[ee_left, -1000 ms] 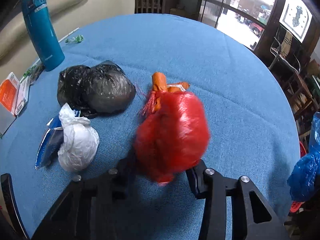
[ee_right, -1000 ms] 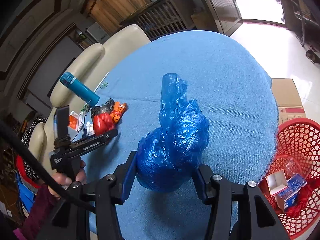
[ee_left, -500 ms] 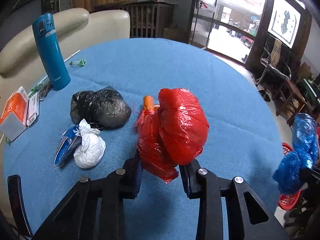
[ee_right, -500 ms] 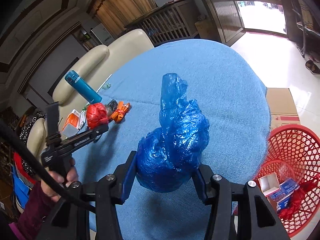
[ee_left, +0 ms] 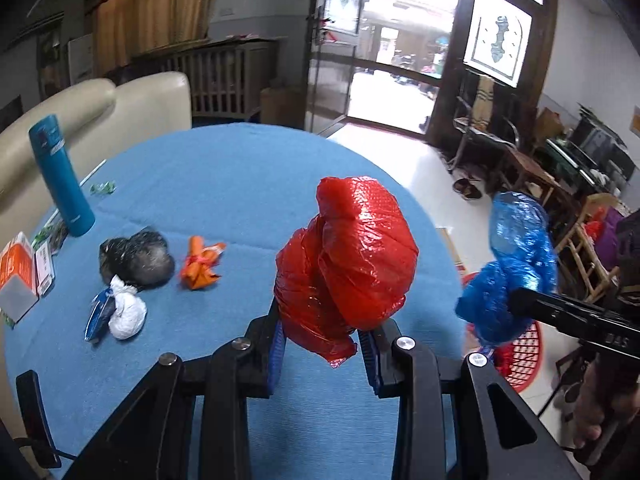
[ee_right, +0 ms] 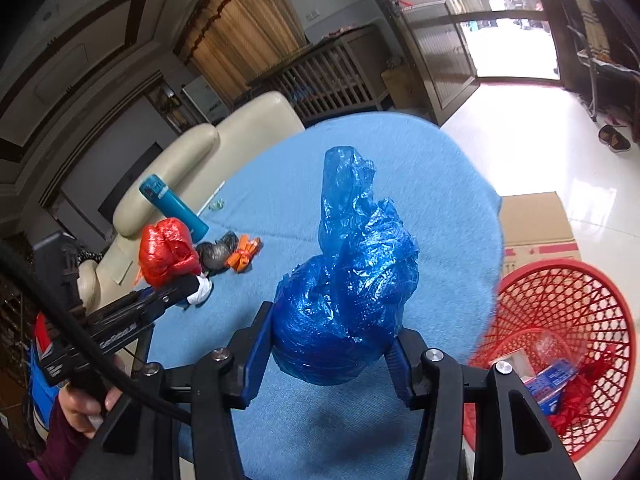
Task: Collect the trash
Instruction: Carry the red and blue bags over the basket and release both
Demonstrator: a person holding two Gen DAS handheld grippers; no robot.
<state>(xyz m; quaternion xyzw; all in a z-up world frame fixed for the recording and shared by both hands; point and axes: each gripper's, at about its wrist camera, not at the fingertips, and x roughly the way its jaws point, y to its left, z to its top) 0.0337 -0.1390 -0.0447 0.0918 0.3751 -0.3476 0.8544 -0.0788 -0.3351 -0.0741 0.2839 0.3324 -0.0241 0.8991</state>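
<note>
Blue table [ee_left: 208,176]: left gripper [ee_left: 322,350] clamps red bag [ee_left: 352,256]; right gripper [ee_right: 328,356] clamps blue bag [ee_right: 344,280].

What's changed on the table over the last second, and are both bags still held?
The left gripper, shut on the red bag, has lifted it off the blue tablecloth and away from the orange bundle it lay against. The right gripper still holds the blue bag and has drifted toward the red basket. The black bag, white bag and teal flask stayed put.
</note>
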